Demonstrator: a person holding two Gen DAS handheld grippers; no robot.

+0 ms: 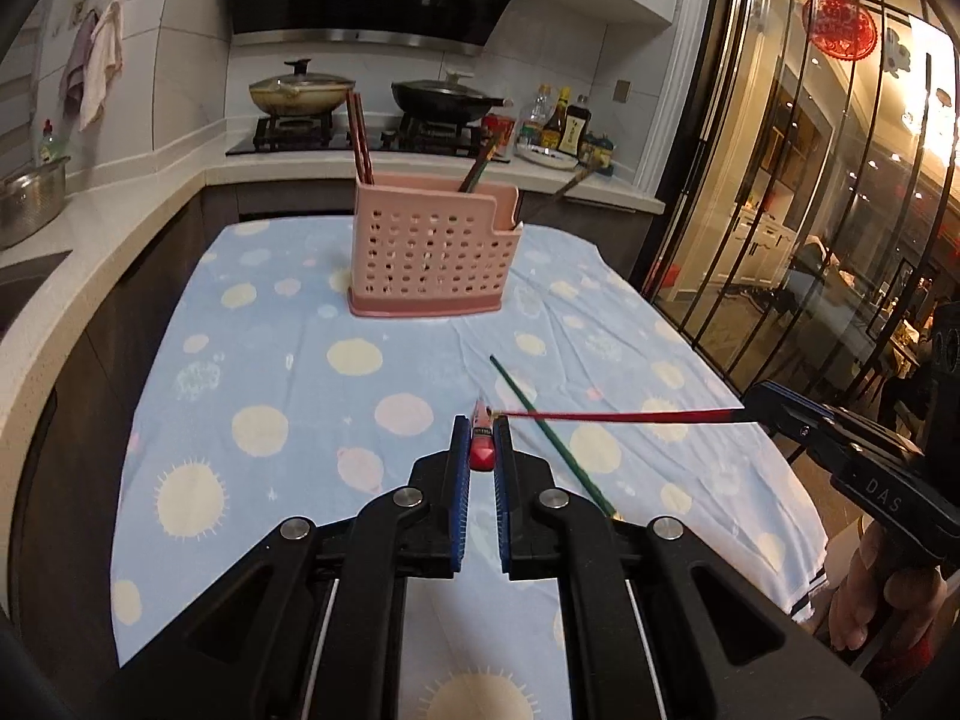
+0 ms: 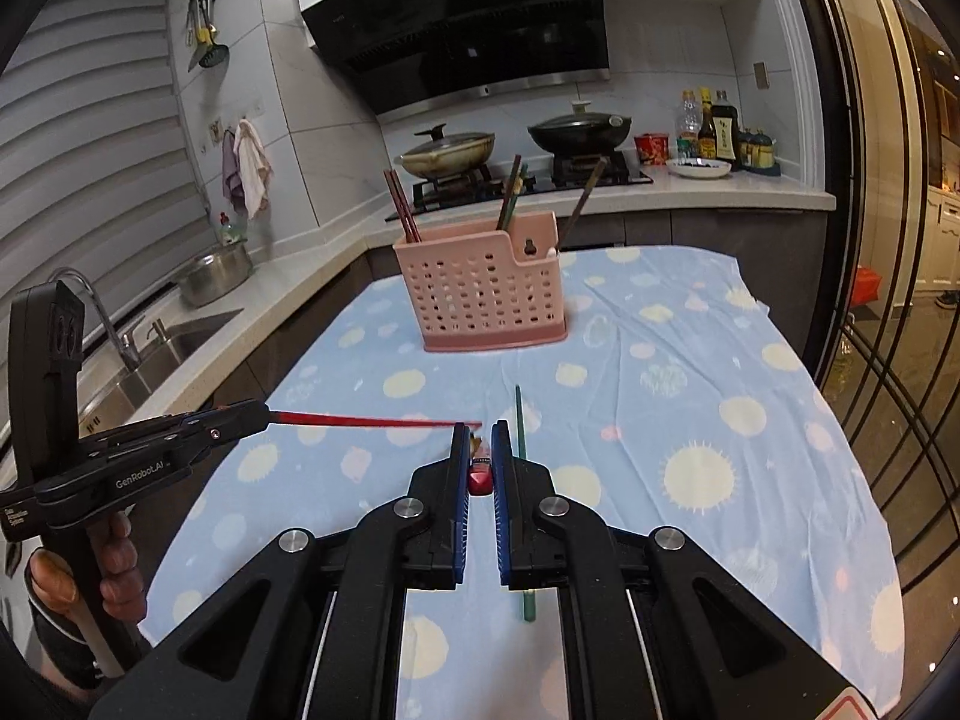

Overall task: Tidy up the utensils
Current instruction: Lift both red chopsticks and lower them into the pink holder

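A pink perforated utensil holder (image 1: 433, 251) (image 2: 483, 283) stands on the far part of the table with several chopsticks upright in it. My left gripper (image 1: 481, 438) is shut on a red chopstick (image 1: 482, 450), seen end-on between its pads. My right gripper (image 2: 479, 447) is shut on a second red chopstick (image 2: 480, 477). Each held chopstick shows from the side in the other view (image 1: 624, 416) (image 2: 372, 420), and the two tips nearly meet. A green chopstick (image 1: 549, 433) (image 2: 523, 498) lies flat on the cloth under the right gripper.
The table is covered by a blue cloth (image 1: 288, 372) with pale dots. A counter with a sink (image 2: 162, 348) and a steel pot (image 2: 216, 279) runs on the left. A stove with pans (image 1: 372, 96) and bottles (image 2: 717, 129) is behind. Glass doors (image 1: 810, 180) are to the right.
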